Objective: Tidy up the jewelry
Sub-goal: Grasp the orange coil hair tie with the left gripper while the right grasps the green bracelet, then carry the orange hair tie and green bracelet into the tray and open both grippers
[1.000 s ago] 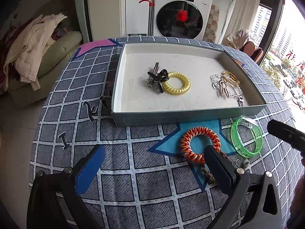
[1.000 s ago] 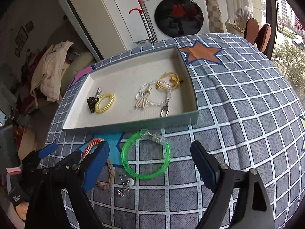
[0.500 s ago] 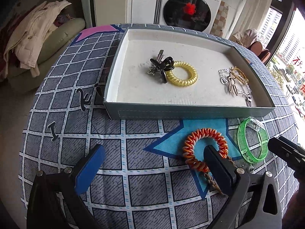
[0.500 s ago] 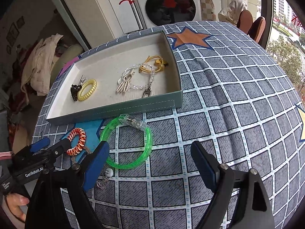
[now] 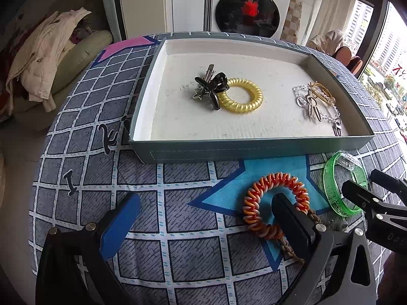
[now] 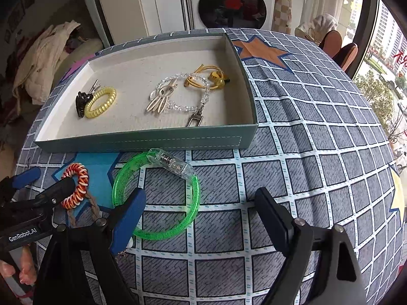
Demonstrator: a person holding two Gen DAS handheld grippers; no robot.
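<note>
Left claw (image 5: 203,218) released, one finger inside orange coil band (image 5: 276,204) on surface (image 5: 178,254) before tray (image 5: 254,150). Right claw (image 6: 198,218) released, straddling green bangle (image 6: 155,195). Best lowered square, closed across bangle rim, clear of clasp.

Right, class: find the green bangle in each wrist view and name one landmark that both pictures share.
Left wrist view: the green bangle lies at the right edge, on the cloth just in front of the tray's near right corner.
Right wrist view: the green bangle lies left of centre, in front of the tray, with the blue left finger over its near-left rim.
Shared landmark: the tray, with the yellow coil band inside.
</note>
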